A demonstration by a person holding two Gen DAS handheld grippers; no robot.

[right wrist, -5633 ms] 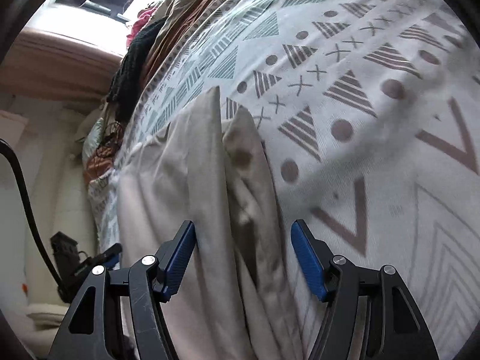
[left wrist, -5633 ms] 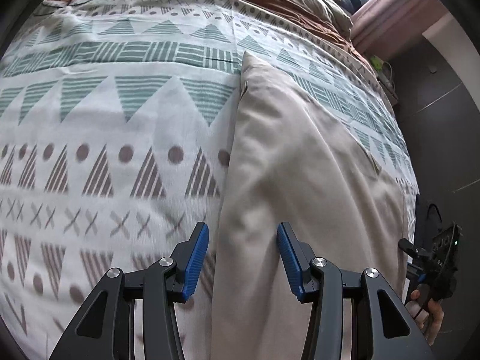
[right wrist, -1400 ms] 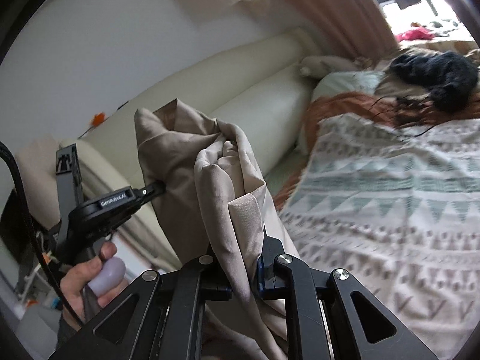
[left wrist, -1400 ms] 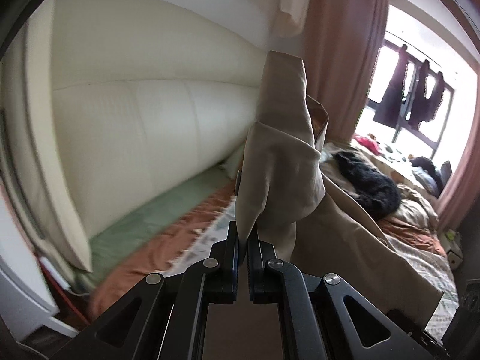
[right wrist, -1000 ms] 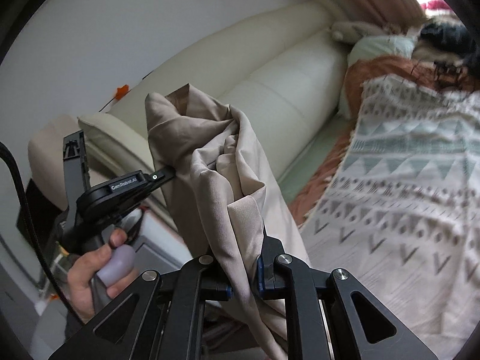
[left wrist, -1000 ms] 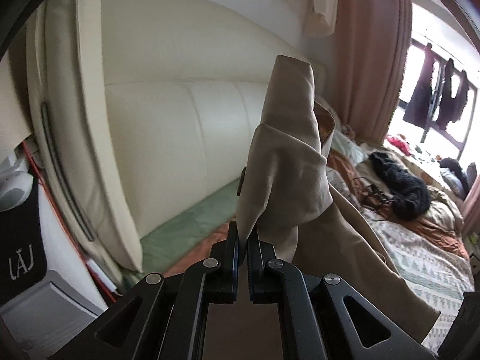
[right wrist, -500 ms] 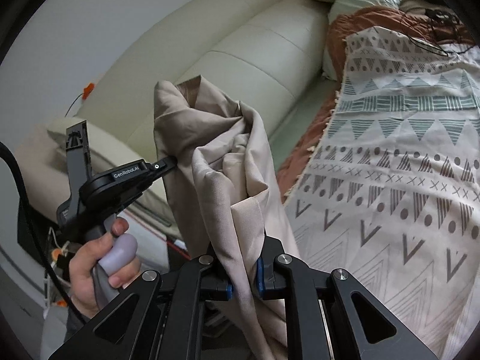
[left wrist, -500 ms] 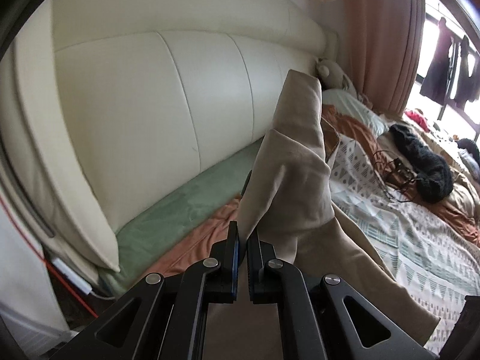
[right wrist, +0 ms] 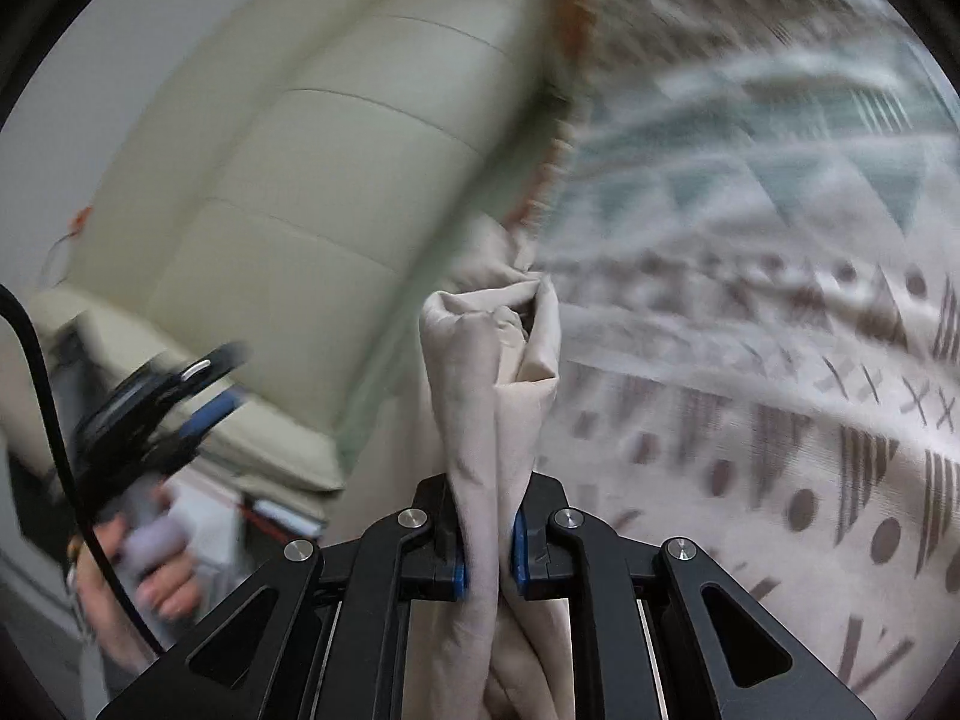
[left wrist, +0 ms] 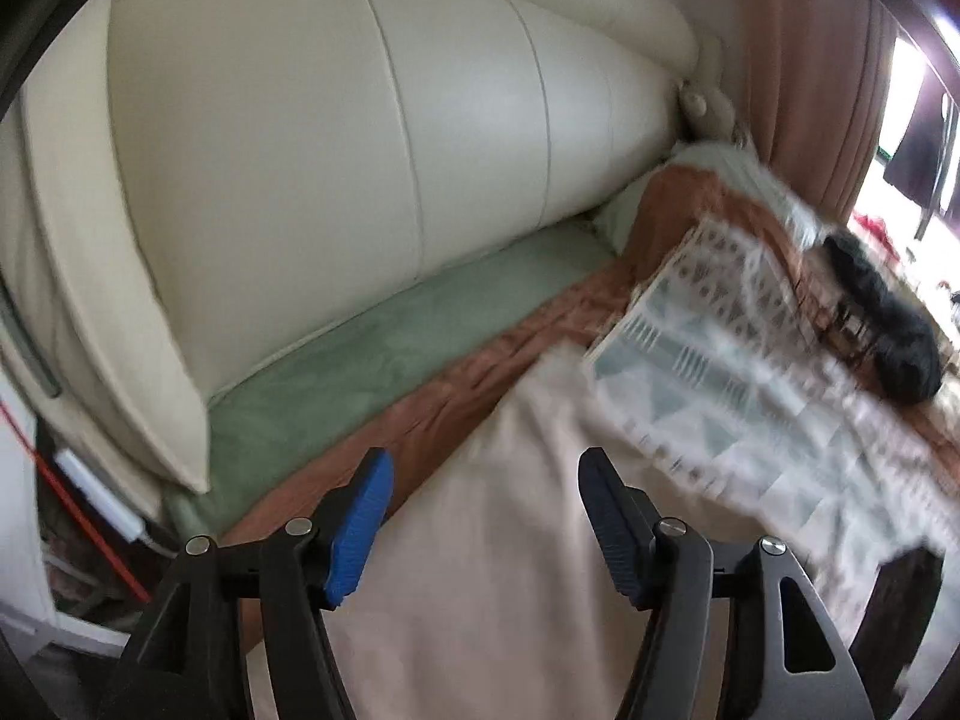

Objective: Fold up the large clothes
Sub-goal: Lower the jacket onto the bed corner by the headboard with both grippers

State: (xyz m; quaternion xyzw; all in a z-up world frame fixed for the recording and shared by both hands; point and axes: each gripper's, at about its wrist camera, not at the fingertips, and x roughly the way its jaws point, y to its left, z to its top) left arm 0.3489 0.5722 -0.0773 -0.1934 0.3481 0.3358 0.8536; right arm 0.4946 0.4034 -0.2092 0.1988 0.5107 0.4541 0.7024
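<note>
Beige cloth, the large garment (left wrist: 510, 570), lies spread below the left hand-held gripper (left wrist: 483, 525) over the near edge of the bed (left wrist: 750, 360), reaching from the rust-brown sheet (left wrist: 480, 372) onto the patterned blanket (right wrist: 750, 300). The left jaws have just been opening and now stand well apart, with the fabric under them but nothing pressed between the blue pads (left wrist: 360, 522). The right hand-held gripper (right wrist: 486, 546) is clamped on a bunched corner of the same garment, which rises in a crumpled column above its jaws.

The risk, as I judge it, comes from this uneven state. One corner is free and the other held, so if the right side carries on travelling, it may drag the released corner out of line and skew the fold. The bunch in the right jaws holds several layers; letting go of it from a height would probably drop a wad rather than a flat edge. The released corner sits close to the bed's edge beside the cream headboard (left wrist: 330, 150), so a tug could slide the cloth off toward the floor. Both views are blurred, so the exact lie of the far edge cannot be told, and a misjudged placement could leave wrinkles trapped underneath. The person's hand (right wrist: 150, 570) on the left handle is close to the right view's black cable (right wrist: 54, 420), which might snag.
</note>
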